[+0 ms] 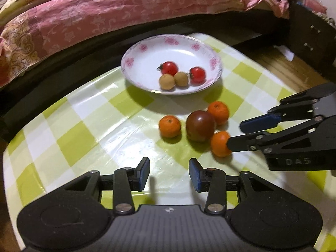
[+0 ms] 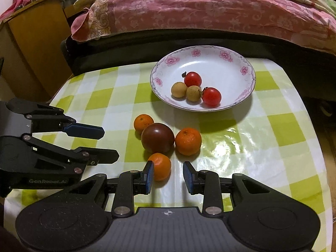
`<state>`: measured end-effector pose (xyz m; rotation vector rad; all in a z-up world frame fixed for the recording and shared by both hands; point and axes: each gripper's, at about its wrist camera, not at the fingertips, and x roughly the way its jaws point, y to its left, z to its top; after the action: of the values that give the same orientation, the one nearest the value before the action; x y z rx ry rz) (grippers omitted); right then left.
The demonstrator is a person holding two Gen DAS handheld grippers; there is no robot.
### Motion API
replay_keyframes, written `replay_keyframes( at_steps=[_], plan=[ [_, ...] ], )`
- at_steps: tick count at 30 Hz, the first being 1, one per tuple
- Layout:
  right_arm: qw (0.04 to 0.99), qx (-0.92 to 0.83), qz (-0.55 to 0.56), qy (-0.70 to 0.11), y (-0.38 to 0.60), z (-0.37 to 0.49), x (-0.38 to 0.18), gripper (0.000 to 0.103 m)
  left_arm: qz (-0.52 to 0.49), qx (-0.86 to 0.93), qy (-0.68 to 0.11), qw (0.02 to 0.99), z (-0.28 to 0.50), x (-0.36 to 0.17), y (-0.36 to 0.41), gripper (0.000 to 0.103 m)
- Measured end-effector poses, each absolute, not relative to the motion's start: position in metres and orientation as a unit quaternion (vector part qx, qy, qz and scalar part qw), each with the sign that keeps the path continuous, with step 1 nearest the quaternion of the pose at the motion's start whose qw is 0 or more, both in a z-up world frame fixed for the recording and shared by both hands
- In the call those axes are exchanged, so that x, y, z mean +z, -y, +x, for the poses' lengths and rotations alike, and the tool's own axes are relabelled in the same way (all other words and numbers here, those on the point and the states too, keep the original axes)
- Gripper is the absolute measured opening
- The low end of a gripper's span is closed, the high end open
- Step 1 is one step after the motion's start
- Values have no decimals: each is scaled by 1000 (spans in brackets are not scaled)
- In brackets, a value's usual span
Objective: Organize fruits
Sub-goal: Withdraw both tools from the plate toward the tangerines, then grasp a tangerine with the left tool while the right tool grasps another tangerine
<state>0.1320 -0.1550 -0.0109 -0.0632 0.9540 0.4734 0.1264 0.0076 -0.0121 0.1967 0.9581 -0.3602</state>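
Note:
A white plate with pink flowers (image 1: 134, 54) (image 2: 247, 71) holds two red cherry tomatoes (image 1: 169, 68) (image 2: 192, 79) and two tan longans (image 1: 167, 81) (image 2: 179, 89). On the cloth in front of it lie a dark red tomato (image 1: 200, 128) (image 2: 157, 140) and three tangerines (image 1: 169, 126) (image 2: 188, 141). My right gripper (image 2: 168, 175) (image 1: 235, 134) is open, its left finger touching the nearest tangerine (image 2: 160, 169) (image 1: 219, 147). My left gripper (image 1: 169, 173) (image 2: 110, 143) is open and empty, short of the fruit.
The table has a green and white checked cloth (image 1: 84, 126) (image 2: 262, 147). A bed with a pink quilt (image 1: 105, 16) (image 2: 210, 10) runs along the far edge. A wooden cabinet (image 2: 31, 52) stands at the far left.

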Motion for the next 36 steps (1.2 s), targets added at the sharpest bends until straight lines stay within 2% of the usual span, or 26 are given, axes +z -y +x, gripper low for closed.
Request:
replay_keyframes(
  at_steps=[3, 16, 28, 36],
  plan=[
    [859, 227, -27, -458, 154, 132, -14, 32, 97, -162, -467, 864, 128, -16, -8, 49],
    [843, 252, -36, -474, 139, 132, -22, 32, 128, -146, -454, 869, 126, -18, -9, 52],
    [829, 266, -33, -491, 127, 134, -30, 24, 140, -141, -453, 869, 127, -20, -9, 52],
    [830, 265, -42, -489, 125, 133, -29, 23, 145, -144, -452, 868, 128, -21, -8, 52]
  ],
)
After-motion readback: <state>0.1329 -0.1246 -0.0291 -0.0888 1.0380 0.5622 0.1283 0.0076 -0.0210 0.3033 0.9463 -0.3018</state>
